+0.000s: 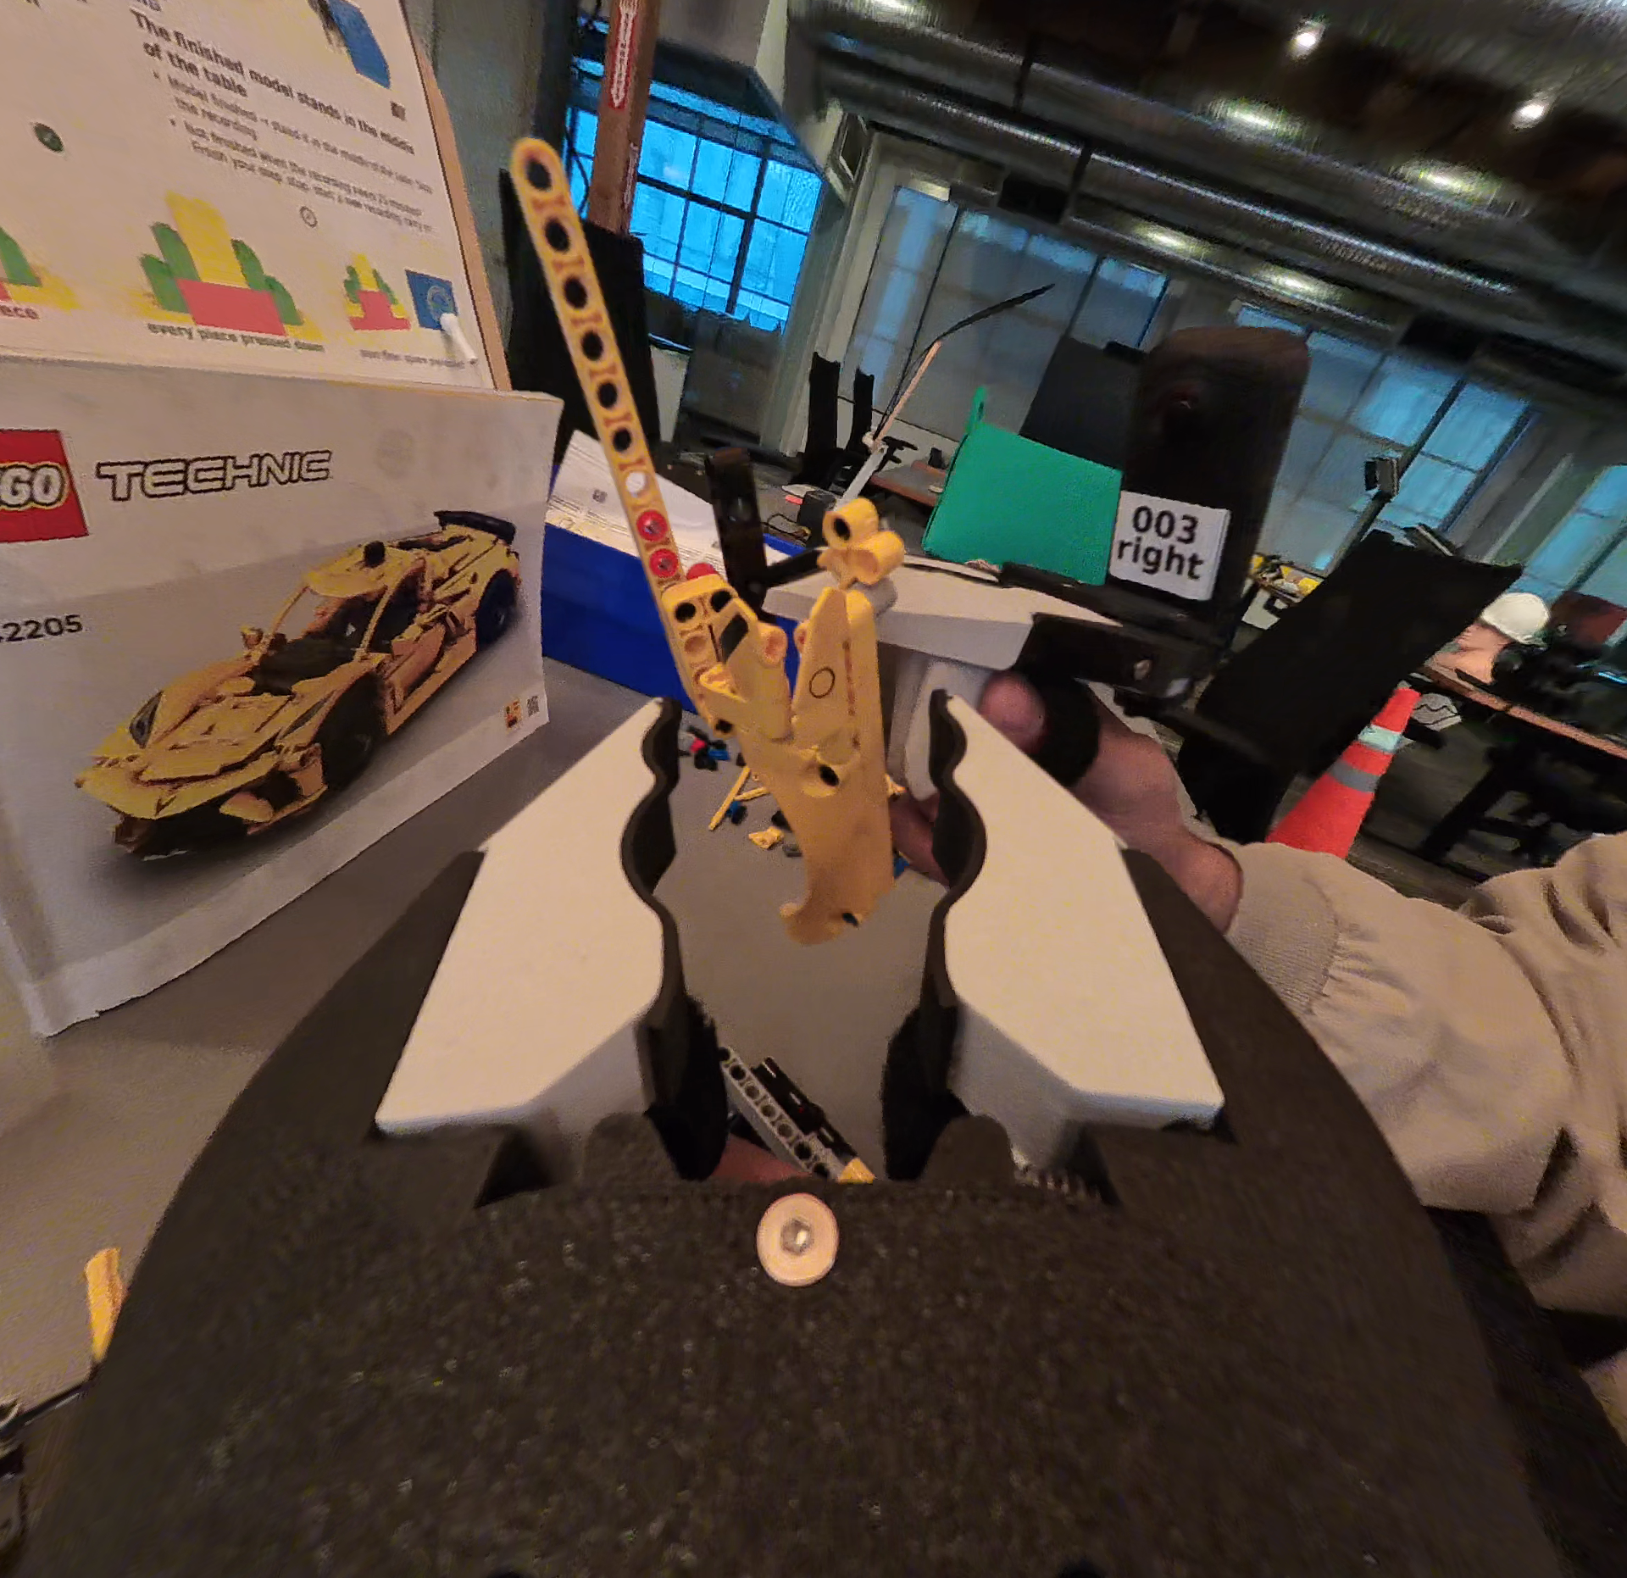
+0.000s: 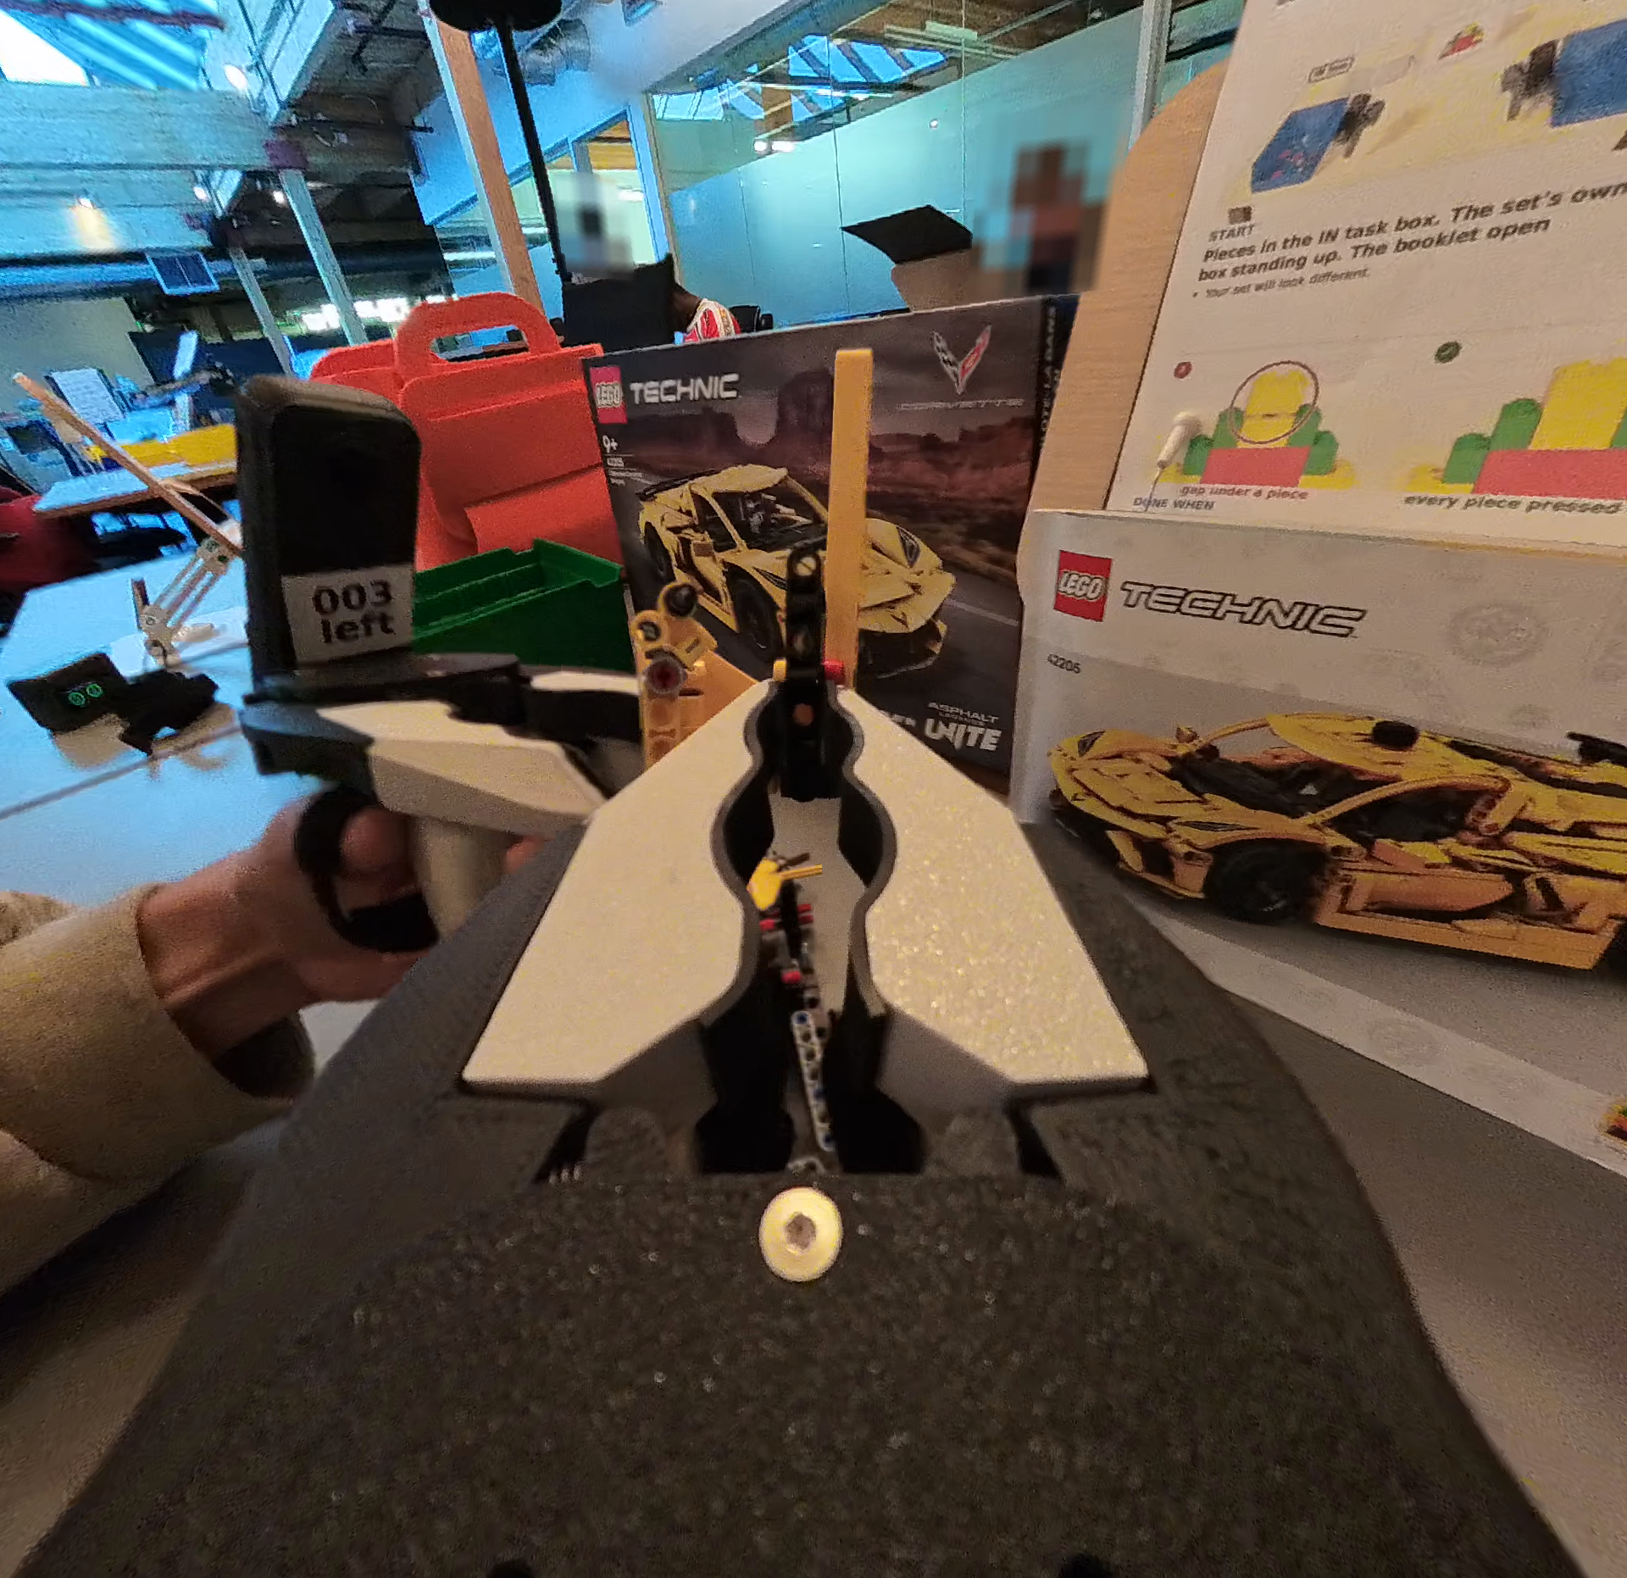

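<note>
Left claw [image 1: 797,840] stands wide open, empty, around the yellow assembly [image 1: 792,717] without visible contact. Right claw [image 2: 803,726] is nearly closed, clamping the assembly's black stem [image 2: 803,655]; its far tips hide the contact. Booklet [image 2: 1321,743] stands on the bench [image 2: 1409,1228], cut off right.

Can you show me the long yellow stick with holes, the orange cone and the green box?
Long yellow plastic beam with holes [image 1: 592,347], left wrist view, mid-length.
Orange traffic cone [image 1: 1347,774], left wrist view, its body.
Green plastic bin [image 2: 519,607], right wrist view, front wall.
</note>
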